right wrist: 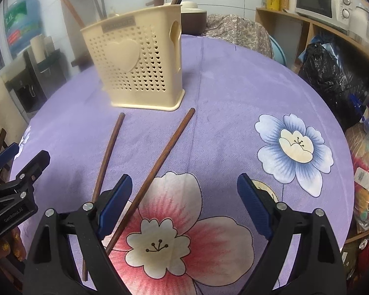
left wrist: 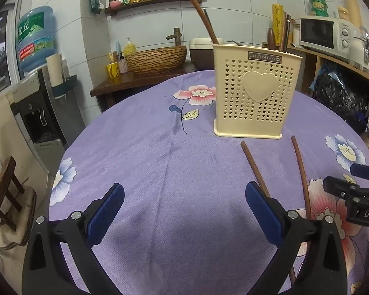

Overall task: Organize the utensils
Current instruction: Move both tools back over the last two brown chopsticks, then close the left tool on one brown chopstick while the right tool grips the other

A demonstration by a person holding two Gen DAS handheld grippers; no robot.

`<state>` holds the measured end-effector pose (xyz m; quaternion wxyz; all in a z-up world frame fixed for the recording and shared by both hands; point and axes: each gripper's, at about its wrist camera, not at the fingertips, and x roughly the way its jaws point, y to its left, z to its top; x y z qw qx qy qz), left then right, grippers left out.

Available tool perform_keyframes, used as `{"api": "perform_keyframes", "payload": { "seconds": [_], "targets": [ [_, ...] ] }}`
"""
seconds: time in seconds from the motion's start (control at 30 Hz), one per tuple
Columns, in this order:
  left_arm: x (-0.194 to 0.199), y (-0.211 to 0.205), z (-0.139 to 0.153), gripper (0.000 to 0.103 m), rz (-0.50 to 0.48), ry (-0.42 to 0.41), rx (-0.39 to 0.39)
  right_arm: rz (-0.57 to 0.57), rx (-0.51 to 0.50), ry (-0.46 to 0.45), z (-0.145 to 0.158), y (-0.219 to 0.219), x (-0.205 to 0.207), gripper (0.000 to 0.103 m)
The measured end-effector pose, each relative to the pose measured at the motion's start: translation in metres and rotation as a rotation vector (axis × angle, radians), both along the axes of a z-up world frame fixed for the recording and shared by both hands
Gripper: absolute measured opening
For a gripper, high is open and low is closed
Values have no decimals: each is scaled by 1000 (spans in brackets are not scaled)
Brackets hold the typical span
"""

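Both my tools, left (left wrist: 184, 211) and right (right wrist: 184, 204), are spread and empty. I'd pinch the right-hand chopstick (right wrist: 160, 164) mid-shaft, then drop it into the cream utensil holder (right wrist: 135, 66) at the worktop's (right wrist: 233, 86) far side.

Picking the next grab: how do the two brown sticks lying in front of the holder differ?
The left stick runs nearly straight toward the holder; the right stick slants across it, its far end off to the right. The left stick passes outside the right gripper; the right stick's near end lies between the open jaws. Both are brown, thin, flat on the cloth and ungripped.
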<state>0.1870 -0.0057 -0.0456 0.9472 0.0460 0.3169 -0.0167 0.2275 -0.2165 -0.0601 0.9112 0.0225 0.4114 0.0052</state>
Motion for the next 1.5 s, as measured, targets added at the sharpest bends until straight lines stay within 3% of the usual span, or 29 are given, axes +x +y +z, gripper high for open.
{"api": "perform_keyframes", "payload": {
  "seconds": [0.3, 0.6, 0.77, 1.2, 1.5],
  "targets": [
    [-1, 5, -1, 98, 32, 8, 0, 26, 3, 45, -10, 19, 2, 86],
    [-1, 6, -4, 98, 30, 26, -17, 48, -66, 113, -31, 40, 8, 86],
    [-1, 6, -4, 98, 27, 30, -24, 49, -70, 105, -32, 38, 8, 86],
    [-2, 0, 0, 98, 6, 29, -34, -47, -63, 120, -29, -26, -1, 86],
    [-2, -4, -1, 98, -14, 62, -50, -48, -51, 112, -30, -35, -2, 86]
  ]
}}
